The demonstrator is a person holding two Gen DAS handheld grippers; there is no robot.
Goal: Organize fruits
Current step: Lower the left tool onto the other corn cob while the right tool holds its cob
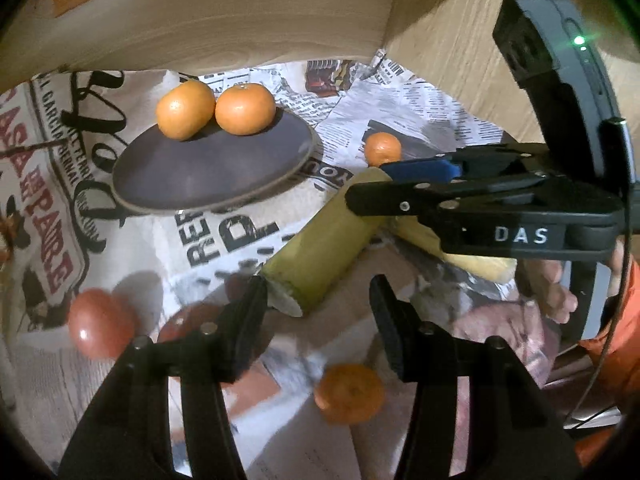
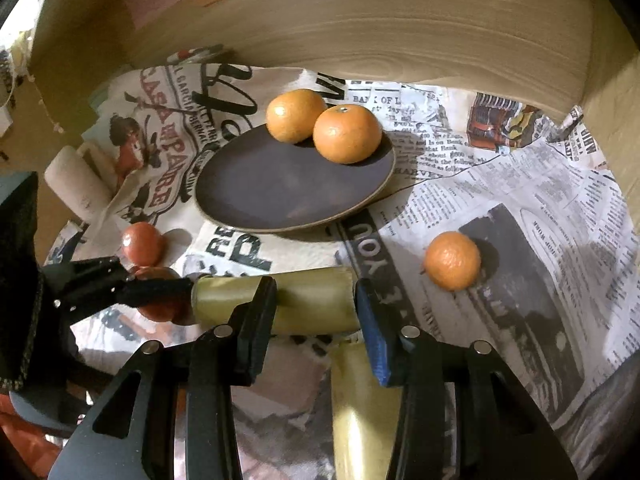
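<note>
A dark oval plate lies on newspaper with two oranges on its far side. A loose orange lies right of the plate and another lies near me. Two tomatoes lie at the left. A yellow-green banana piece lies across the paper. My right gripper straddles it, jaws apart beside it. My left gripper is open above the banana's cut end.
A second yellow piece lies under the right gripper. Wooden walls close the back and right. A white roll lies at the left edge of the paper.
</note>
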